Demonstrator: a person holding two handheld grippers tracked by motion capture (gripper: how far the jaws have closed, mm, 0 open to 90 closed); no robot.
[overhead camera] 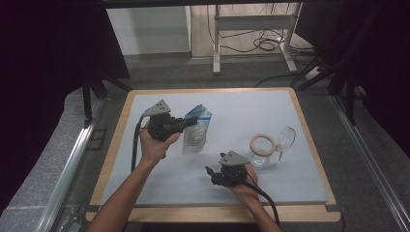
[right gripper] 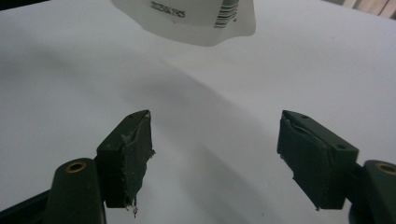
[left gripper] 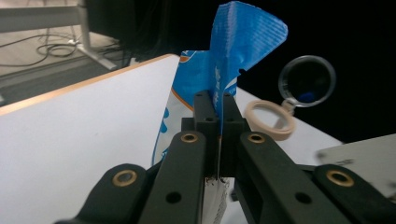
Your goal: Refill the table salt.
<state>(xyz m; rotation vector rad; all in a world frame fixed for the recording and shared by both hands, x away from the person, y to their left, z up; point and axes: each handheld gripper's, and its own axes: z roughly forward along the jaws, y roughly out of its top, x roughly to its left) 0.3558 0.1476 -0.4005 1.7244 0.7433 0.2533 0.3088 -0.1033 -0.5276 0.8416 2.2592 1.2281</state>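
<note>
Pouch (overhead camera: 196, 129) of thin plastic film, blue at the top and white below with a printed barcode, hangs over the left middle of the table (overhead camera: 309, 145). The left gripper (overhead camera: 186, 123) has its jaws fully closed on the blue top edge. In the left gripper view the film (left gripper: 233, 56) folds and curls above the jaws, so it is soft and surely light; I think it can slip or tear near the small notch if it is pulled hard. The better place to hold is the flat sealed top strip, or the lower white edge for the other hand.

The right gripper (overhead camera: 209, 172) is low over the table, near the front. Its jaws stand wide apart with nothing between them, and the pads (right gripper: 133, 158) look worn and rough. The pouch bottom (right gripper: 196, 18) is just ahead of them.

A glass jar (overhead camera: 283, 142) lies on its side at the right, clear, hard and fragile, with its lid open. A beige ring (overhead camera: 262, 144) is beside it.
</note>
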